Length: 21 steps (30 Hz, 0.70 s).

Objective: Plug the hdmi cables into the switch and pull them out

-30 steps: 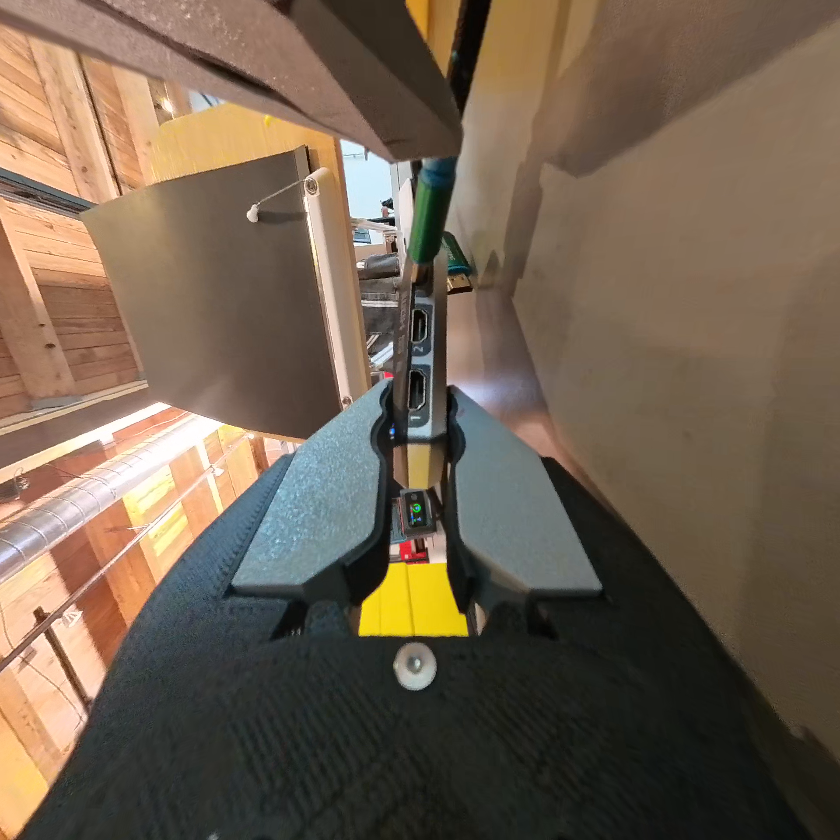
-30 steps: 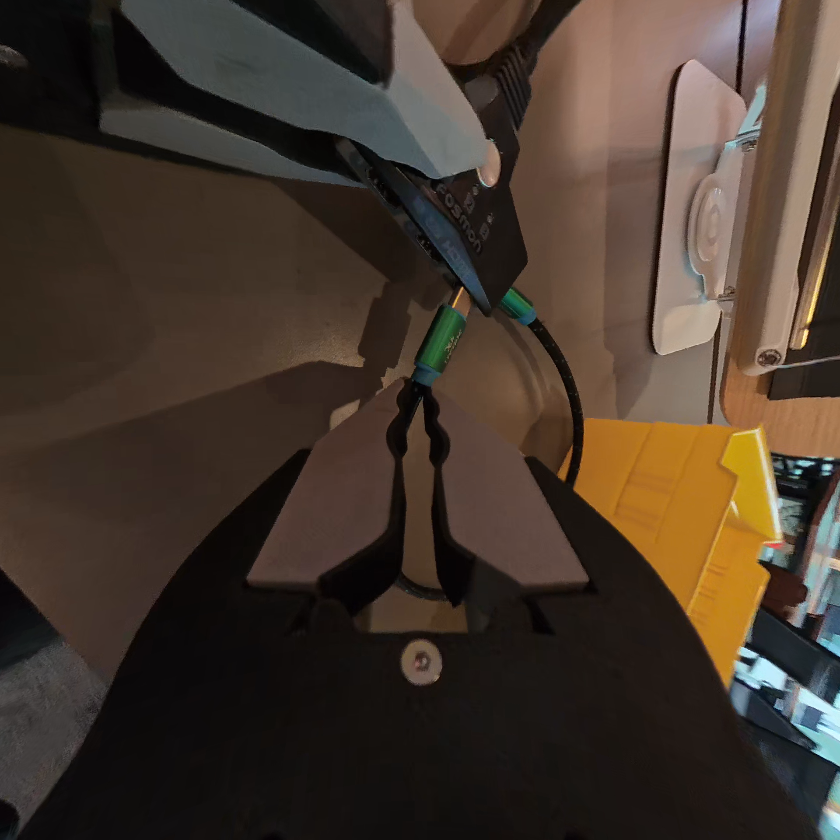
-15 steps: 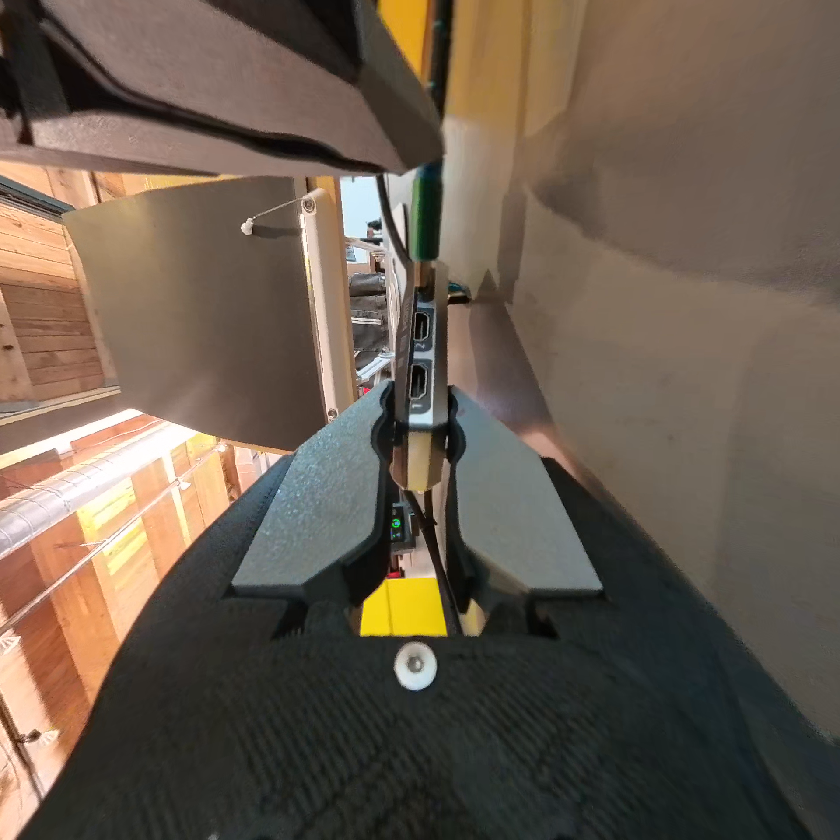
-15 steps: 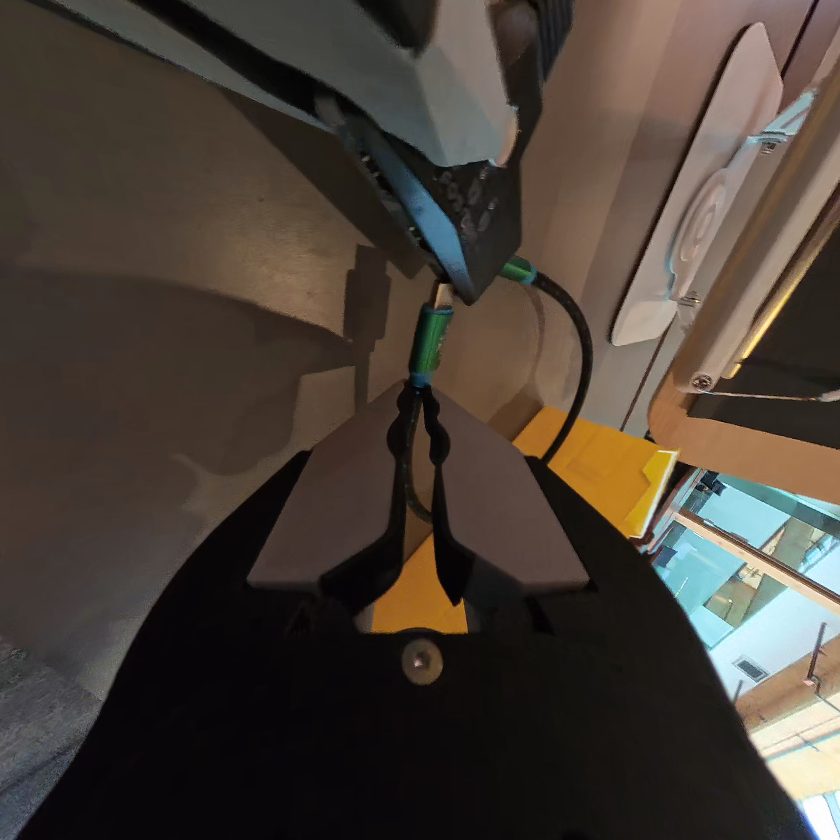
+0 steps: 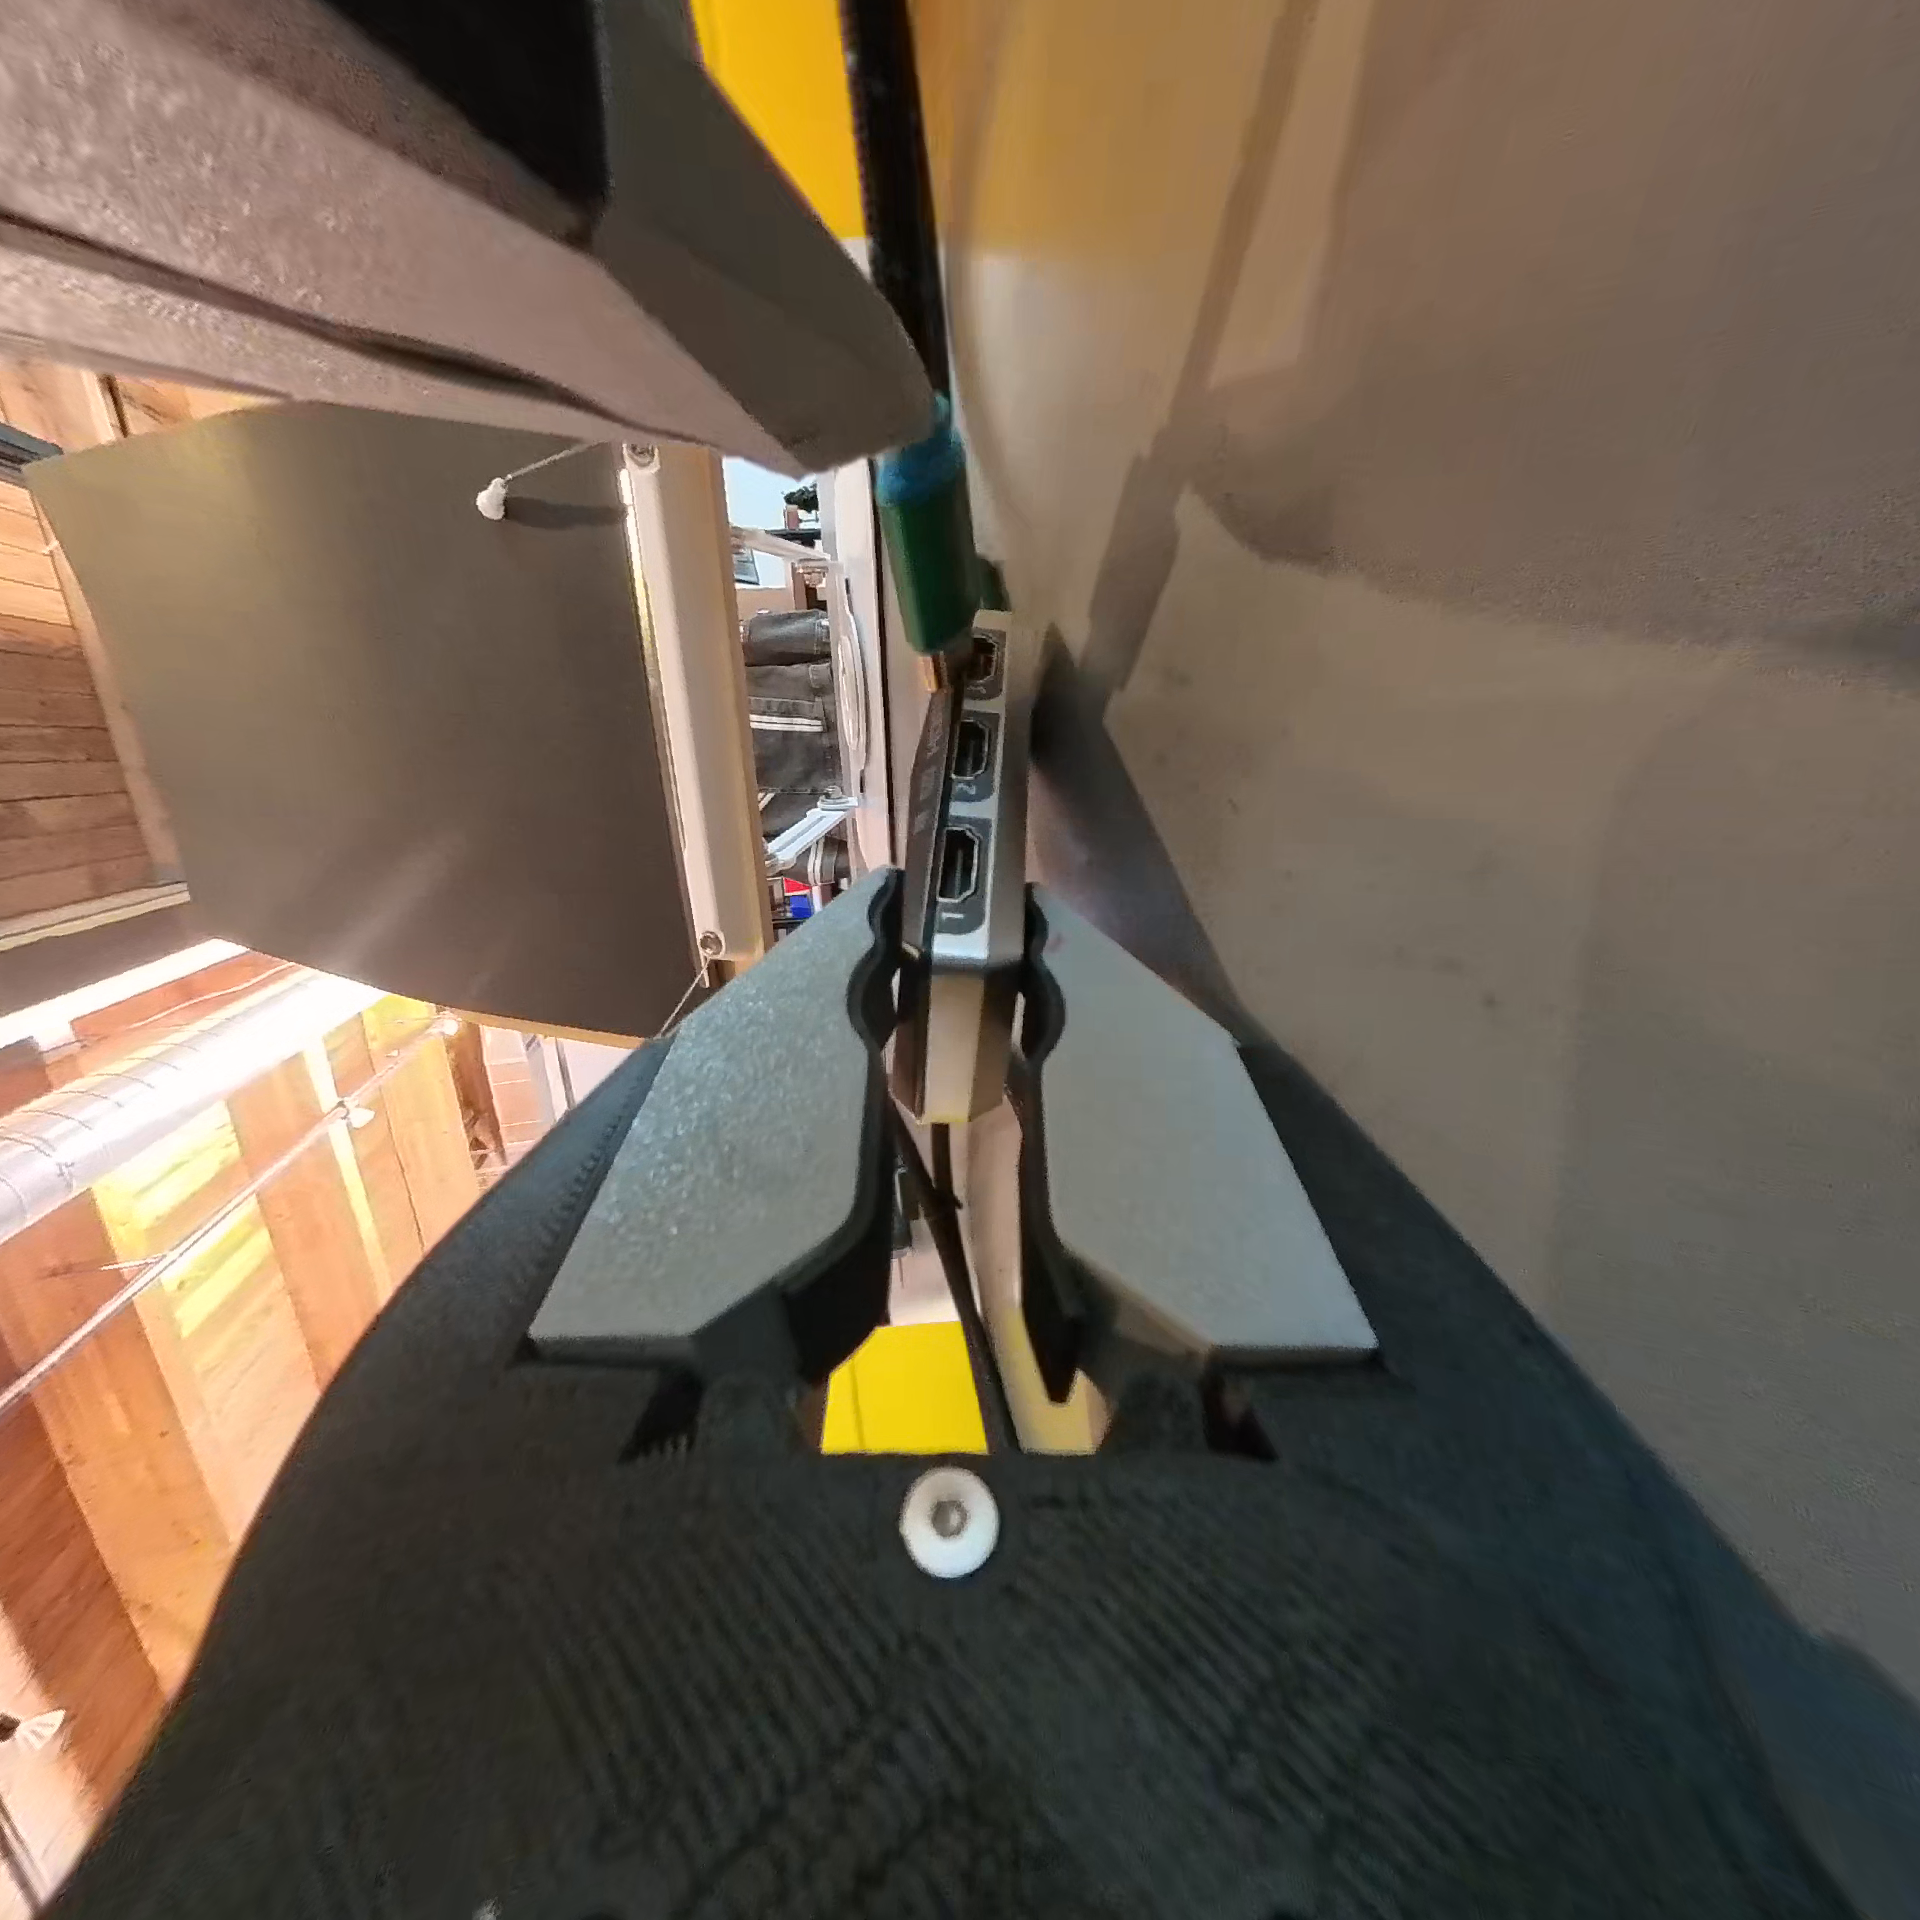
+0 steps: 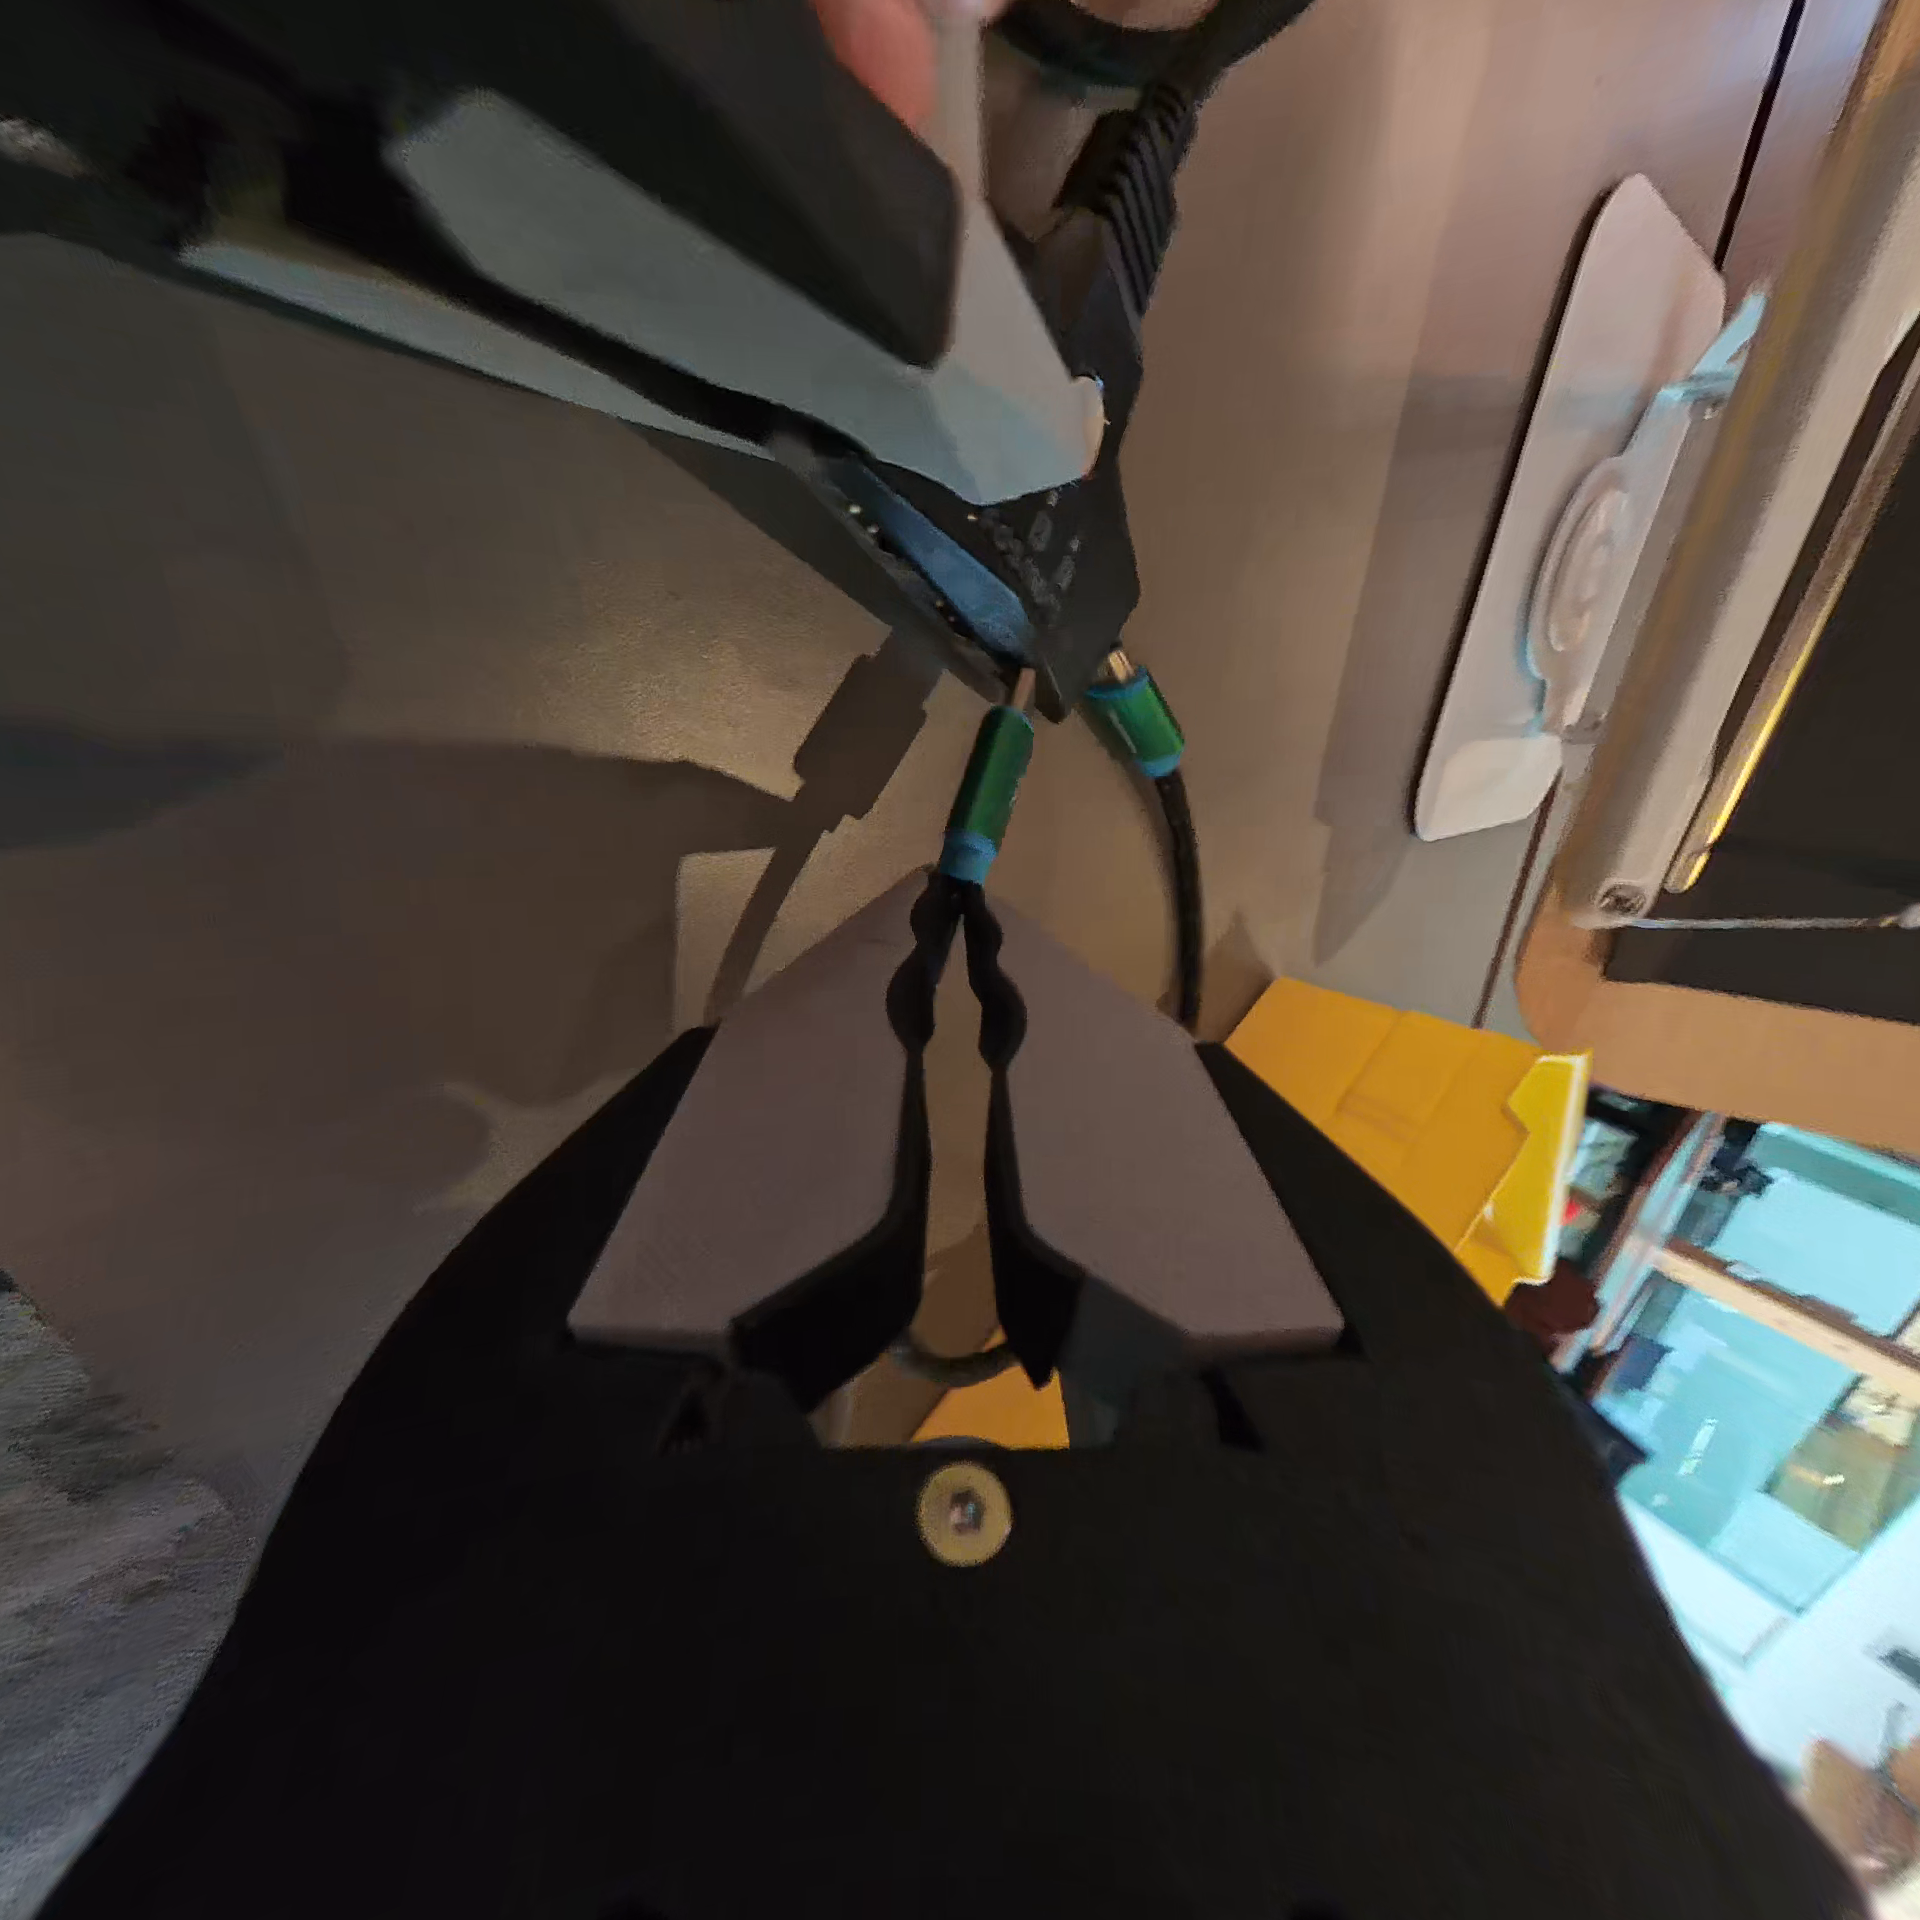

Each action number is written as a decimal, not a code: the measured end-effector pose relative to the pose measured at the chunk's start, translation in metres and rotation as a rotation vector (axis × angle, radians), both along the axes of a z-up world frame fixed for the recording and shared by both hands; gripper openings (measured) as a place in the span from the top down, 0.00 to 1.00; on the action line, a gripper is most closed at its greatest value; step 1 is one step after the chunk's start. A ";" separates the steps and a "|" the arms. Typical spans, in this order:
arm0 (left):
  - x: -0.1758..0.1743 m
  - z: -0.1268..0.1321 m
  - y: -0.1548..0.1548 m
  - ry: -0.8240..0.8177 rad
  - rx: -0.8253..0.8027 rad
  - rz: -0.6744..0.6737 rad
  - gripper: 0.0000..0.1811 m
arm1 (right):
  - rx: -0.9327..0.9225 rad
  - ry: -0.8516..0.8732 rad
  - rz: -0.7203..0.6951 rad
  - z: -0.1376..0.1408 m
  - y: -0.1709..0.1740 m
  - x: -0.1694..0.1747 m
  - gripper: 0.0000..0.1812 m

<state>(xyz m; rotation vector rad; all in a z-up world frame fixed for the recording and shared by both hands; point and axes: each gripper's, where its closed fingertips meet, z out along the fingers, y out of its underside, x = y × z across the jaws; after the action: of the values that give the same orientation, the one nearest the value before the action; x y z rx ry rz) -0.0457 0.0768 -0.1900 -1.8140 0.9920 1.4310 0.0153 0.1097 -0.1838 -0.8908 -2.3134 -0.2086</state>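
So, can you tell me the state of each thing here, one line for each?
Left claw: shut on the switch.
Switch: held off the table, two near ports empty.
Right claw: shut on the cable behind the first green plug.
First green plug: tip at the switch's end port.
Second green plug: at the switch's other side.

Green-shelled HDMI plug (image 6: 987, 774) at black switch's (image 6: 1049, 582) port.

Both pictures are being bent at the edges by a wide lens. Bright light is coming in from the windows (image 6: 1787, 1382), while the worktop (image 6: 416, 831) is being covered by soft dark shadows. Nearby edges are being blurred.
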 end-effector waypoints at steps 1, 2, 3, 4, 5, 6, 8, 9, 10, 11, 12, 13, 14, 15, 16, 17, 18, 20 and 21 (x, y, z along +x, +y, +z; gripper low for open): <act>-0.001 0.000 0.000 -0.007 0.002 0.001 0.90 | 0.012 -0.012 0.037 -0.002 -0.003 0.001 1.00; -0.001 0.000 0.000 -0.022 0.005 -0.005 0.89 | 0.005 -0.027 0.082 -0.006 -0.007 0.002 1.00; 0.004 -0.001 0.001 -0.061 0.009 -0.032 0.89 | -0.002 -0.013 0.124 -0.007 -0.010 -0.001 1.00; 0.008 0.000 0.001 -0.093 0.013 -0.049 0.89 | 0.022 0.001 0.120 -0.006 -0.005 -0.003 1.00; 0.010 -0.001 0.001 -0.116 0.014 -0.058 0.89 | 0.050 -0.002 0.096 -0.005 0.003 -0.004 1.00; 0.010 -0.001 0.001 -0.118 0.014 -0.062 0.89 | 0.052 -0.004 0.083 -0.004 0.007 -0.005 1.00; 0.009 -0.001 0.002 -0.125 0.013 -0.056 0.89 | -0.022 0.017 0.099 -0.002 0.002 -0.008 1.00; 0.007 -0.002 0.002 -0.122 0.013 -0.051 0.89 | -0.072 0.040 0.100 0.000 -0.002 -0.010 1.00; 0.005 -0.002 0.002 -0.107 0.010 -0.045 0.89 | -0.122 0.072 0.092 0.002 -0.004 -0.011 1.00; 0.004 -0.002 0.001 -0.087 0.007 -0.038 0.89 | -0.176 0.117 0.076 0.006 -0.003 -0.012 1.00; 0.004 -0.002 0.001 -0.070 0.004 -0.036 0.89 | -0.240 0.174 0.041 0.011 0.000 -0.012 1.00; 0.003 -0.002 0.001 -0.057 0.003 -0.036 0.89 | -0.323 0.223 -0.021 0.014 0.005 -0.010 1.00; 0.003 -0.002 0.001 -0.052 0.003 -0.035 0.89 | -0.428 0.260 -0.105 0.015 0.012 -0.007 1.00; 0.003 -0.002 0.001 -0.055 0.004 -0.035 0.89 | -0.543 0.296 -0.204 0.015 0.018 -0.004 1.00; 0.003 -0.002 0.001 -0.060 0.005 -0.035 0.89 | -0.659 0.329 -0.300 0.014 0.024 -0.001 1.00; 0.003 -0.002 0.001 -0.066 0.006 -0.034 0.89 | -0.773 0.346 -0.374 0.011 0.027 0.003 1.00; 0.003 -0.002 0.001 -0.070 0.007 -0.033 0.90 | -0.874 0.362 -0.421 0.009 0.027 0.004 0.95; 0.003 -0.002 0.001 -0.065 0.006 -0.032 0.90 | -1.025 0.408 -0.468 0.006 0.025 0.004 0.87; 0.003 -0.001 0.001 -0.062 0.006 -0.033 0.90 | -1.069 0.420 -0.479 0.003 0.023 0.004 0.87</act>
<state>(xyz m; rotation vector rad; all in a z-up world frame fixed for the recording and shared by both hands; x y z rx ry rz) -0.0431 0.0775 -0.1914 -1.8184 0.9805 1.3487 0.0190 0.1325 -0.1813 -1.7717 -1.6802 1.0121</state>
